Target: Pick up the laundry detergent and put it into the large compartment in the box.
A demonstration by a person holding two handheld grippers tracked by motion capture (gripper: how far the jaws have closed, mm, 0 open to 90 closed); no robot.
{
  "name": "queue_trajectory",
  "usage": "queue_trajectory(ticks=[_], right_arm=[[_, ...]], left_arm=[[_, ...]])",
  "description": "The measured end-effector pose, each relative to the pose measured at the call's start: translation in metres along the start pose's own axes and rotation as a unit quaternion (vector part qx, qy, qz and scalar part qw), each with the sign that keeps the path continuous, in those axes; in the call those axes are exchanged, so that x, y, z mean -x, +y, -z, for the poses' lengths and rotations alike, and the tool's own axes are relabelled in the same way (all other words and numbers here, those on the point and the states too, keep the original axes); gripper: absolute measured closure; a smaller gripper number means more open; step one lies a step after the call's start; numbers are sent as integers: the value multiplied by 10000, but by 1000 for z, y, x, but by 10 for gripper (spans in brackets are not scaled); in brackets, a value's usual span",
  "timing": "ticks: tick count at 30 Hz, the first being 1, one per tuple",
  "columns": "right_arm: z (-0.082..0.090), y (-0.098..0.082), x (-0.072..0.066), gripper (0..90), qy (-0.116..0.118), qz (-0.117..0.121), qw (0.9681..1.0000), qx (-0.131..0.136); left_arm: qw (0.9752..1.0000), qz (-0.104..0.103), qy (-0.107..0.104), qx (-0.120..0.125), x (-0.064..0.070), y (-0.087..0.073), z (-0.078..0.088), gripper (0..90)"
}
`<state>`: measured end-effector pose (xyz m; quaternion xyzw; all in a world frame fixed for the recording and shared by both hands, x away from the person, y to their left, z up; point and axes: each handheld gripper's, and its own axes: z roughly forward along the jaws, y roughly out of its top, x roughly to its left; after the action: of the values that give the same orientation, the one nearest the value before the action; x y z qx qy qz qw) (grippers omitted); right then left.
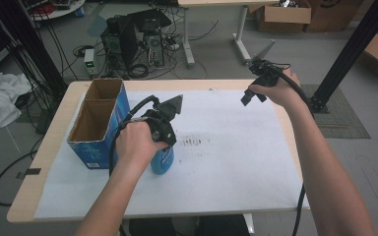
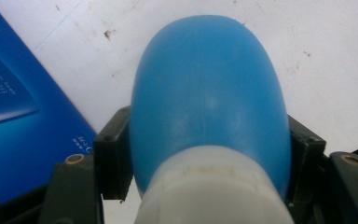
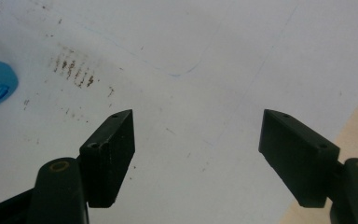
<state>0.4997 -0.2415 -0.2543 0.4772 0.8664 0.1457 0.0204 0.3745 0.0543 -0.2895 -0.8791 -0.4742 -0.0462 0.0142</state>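
1. Jaws of the left gripper (image 2: pixel 209 154) sit closed against both flanks of a smooth blue plastic bottle with a white collar (image 2: pixel 207 102); the black pads press its sides, so the bottle is gripped.
2. From the high view, the left gripper (image 1: pixel 162 140) and the hand around it cover most of the bottle (image 1: pixel 161 161), whose blue body shows beneath the hand, on the white paper sheet (image 1: pixel 236 162) covering the surface.
3. Bottle and open-topped blue cardboard box with two brown compartments (image 1: pixel 98 120) stand just beside each other (the left gripper view shows the box's blue wall (image 2: pixel 18 116) close by the left jaw, with a strip of white paper between).
4. Right gripper (image 3: pixel 198 154) has its jaws spread wide with nothing between them, above bare paper; in the high view it (image 1: pixel 256 91) is held up near the far right of the surface, well apart from the bottle.
5. Open room: the middle and right of the sheet lie free, apart from a patch of dark smudges (image 1: pixel 194 142); the wooden surface edge (image 1: pixel 34 196) borders the paper on the left and front.
6. Writing: small pale print sits on the box wall, too blurred to read.
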Motion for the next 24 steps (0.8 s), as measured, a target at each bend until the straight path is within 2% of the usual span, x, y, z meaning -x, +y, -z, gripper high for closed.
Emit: queue_trajectory(ticks=[8,24], right_arm=[[-1,-1,0,270,5,6,10000,14],[1,-2,0,274,13,-30,10000,34]], left_arm=[[9999,100,-105,-11,-2,0,1,371],[9996,-54,-96,-258,-1,5,7,378]])
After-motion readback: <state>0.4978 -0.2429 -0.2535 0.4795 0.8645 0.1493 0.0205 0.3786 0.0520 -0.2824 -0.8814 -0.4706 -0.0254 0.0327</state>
